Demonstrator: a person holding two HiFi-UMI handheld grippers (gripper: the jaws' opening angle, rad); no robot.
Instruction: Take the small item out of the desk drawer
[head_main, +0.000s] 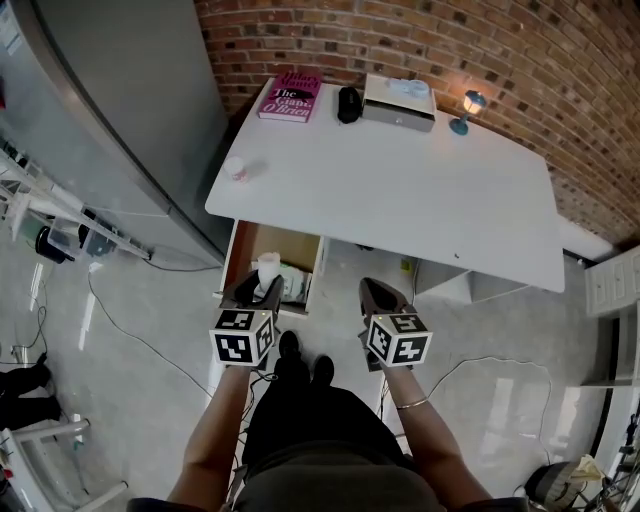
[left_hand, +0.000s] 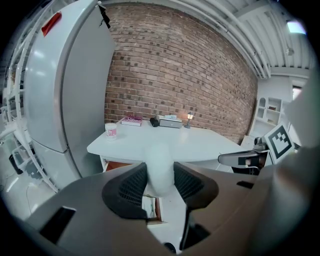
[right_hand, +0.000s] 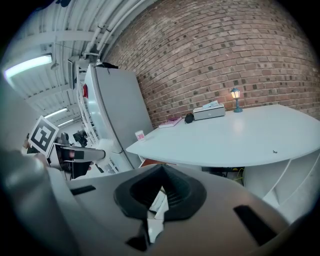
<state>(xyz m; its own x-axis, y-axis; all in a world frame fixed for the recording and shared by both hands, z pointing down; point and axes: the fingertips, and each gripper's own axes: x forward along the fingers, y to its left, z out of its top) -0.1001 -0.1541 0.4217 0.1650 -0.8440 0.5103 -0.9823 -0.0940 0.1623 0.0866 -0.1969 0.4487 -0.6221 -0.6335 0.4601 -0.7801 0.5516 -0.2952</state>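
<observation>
While left tool (left_hand: 160, 186) pinches smooth white cylinder (left_hand: 160, 159), wooden drawer (head_main: 283, 246)

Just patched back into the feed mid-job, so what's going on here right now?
A person stands at the white desk with a gripper in each hand. The left gripper has its fingers closed on a small white item, held up over the open drawer. The right gripper is shut and empty, off to the side. The item has not been set down yet.
</observation>
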